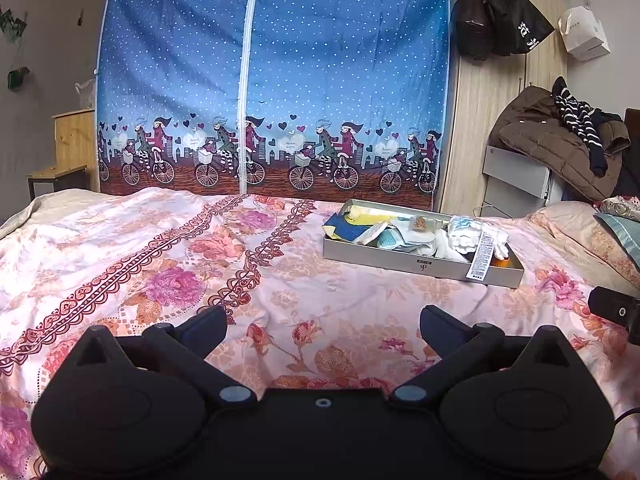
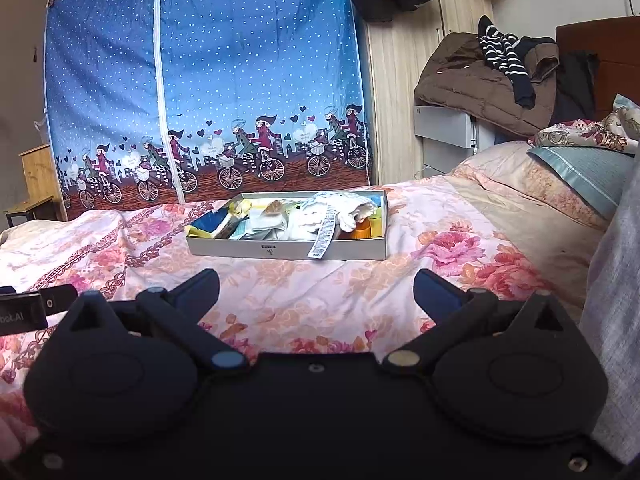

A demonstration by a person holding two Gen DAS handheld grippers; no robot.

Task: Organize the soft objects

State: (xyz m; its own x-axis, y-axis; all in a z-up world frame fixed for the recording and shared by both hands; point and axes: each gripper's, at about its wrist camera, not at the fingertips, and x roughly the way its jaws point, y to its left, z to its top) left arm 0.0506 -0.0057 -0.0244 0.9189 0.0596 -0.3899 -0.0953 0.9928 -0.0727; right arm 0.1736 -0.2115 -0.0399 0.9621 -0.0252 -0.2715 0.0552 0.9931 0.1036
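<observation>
A shallow grey cardboard box lies on the floral bedspread, filled with several soft items: blue and yellow cloths, white socks with a long paper tag. It also shows in the right wrist view, with the white socks and an orange item inside. My left gripper is open and empty, hovering over the bedspread short of the box. My right gripper is open and empty, just in front of the box.
The pink floral bedspread covers the bed. A blue fabric wardrobe stands behind the bed. A brown coat and striped garment lie piled on a cabinet at the right. Pillows lie at the right.
</observation>
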